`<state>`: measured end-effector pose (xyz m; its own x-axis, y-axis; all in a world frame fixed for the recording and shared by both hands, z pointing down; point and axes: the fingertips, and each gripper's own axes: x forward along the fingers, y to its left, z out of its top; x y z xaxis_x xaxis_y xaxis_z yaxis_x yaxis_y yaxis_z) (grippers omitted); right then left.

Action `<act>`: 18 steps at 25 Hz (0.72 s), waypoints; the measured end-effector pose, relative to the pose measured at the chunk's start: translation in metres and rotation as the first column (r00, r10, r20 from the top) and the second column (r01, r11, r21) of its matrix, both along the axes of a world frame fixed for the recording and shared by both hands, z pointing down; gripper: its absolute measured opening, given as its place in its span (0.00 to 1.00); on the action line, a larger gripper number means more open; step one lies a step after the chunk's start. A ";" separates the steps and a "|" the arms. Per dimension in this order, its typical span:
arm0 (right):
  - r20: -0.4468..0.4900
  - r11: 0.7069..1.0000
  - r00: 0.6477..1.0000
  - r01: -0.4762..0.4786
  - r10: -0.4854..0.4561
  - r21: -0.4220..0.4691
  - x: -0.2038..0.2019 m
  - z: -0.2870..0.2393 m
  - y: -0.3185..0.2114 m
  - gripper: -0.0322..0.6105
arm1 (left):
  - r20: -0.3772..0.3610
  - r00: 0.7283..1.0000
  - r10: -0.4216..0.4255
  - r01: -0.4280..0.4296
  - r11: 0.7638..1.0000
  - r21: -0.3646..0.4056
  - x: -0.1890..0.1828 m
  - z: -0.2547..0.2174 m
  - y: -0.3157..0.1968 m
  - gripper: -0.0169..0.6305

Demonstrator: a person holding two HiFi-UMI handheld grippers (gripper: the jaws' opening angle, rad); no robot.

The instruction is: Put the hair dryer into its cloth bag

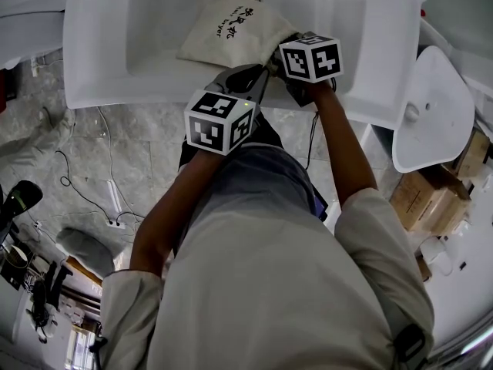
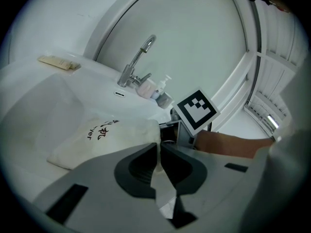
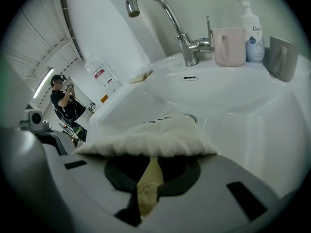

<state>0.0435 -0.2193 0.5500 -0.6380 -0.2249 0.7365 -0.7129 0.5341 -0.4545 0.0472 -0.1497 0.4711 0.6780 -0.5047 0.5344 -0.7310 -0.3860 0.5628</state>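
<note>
A cream cloth bag with dark lettering lies bulging in the white sink, its gathered mouth toward me. The hair dryer itself is hidden from every view. My left gripper is at the bag's near corner; in the left gripper view its jaws are shut on a strip of the bag's pale cloth. My right gripper sits just beside it. In the right gripper view, that gripper is shut on a beige drawstring hanging from the puckered mouth of the bag.
A chrome faucet stands behind the basin, with a pink cup, a soap pump bottle and a grey cup to its right. A white bowl-shaped fixture and cardboard boxes are on the right; cables cross the floor.
</note>
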 end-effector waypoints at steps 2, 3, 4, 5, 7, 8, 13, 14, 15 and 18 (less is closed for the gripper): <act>0.005 1.000 1.000 -0.006 0.006 -0.001 0.001 0.003 -0.001 0.14 | 0.000 1.000 0.007 -0.007 1.000 -0.002 0.001 0.006 -0.001 0.07; 0.012 1.000 1.000 -0.009 0.009 -0.001 0.000 0.003 -0.001 0.14 | 0.001 1.000 0.009 -0.009 1.000 -0.005 0.001 0.008 -0.001 0.07; 0.020 1.000 1.000 -0.013 0.013 -0.001 0.000 0.003 -0.001 0.14 | 0.004 1.000 0.011 -0.011 1.000 -0.009 0.002 0.010 0.000 0.07; 0.025 1.000 1.000 -0.017 0.017 -0.001 0.001 0.002 -0.001 0.14 | 0.010 1.000 0.013 -0.013 1.000 -0.014 0.002 0.010 0.000 0.07; 0.022 1.000 0.999 -0.024 0.024 0.001 0.005 0.001 0.000 0.14 | 0.020 1.000 0.018 -0.018 1.000 -0.018 0.004 0.011 0.002 0.07; 0.021 1.000 0.999 -0.026 0.026 0.002 0.006 0.001 0.001 0.13 | 0.023 1.000 0.021 -0.021 1.000 -0.019 0.004 0.012 0.003 0.07; 0.025 0.999 0.999 -0.042 0.042 0.006 0.012 -0.001 0.005 0.12 | 0.019 0.999 0.029 -0.029 0.999 -0.022 0.006 0.014 0.008 0.07; 0.027 0.999 0.999 -0.045 0.045 0.005 0.014 -0.001 0.006 0.12 | 0.017 0.999 0.029 -0.028 0.999 -0.023 0.007 0.014 0.009 0.07; 0.028 0.999 0.998 -0.051 0.051 0.004 0.015 -0.001 0.006 0.12 | 0.015 0.999 0.028 -0.027 0.999 -0.024 0.007 0.014 0.009 0.07; 0.000 0.997 0.997 -0.082 0.082 0.005 0.023 -0.002 0.007 0.12 | 0.012 1.000 0.027 -0.027 0.999 -0.019 0.009 0.011 0.011 0.07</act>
<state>0.0669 -0.2124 0.5481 -0.6167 -0.2806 0.7355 -0.7548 0.4760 -0.4514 0.0562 -0.1384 0.4821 0.6847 -0.4761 0.5518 -0.7272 -0.3952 0.5613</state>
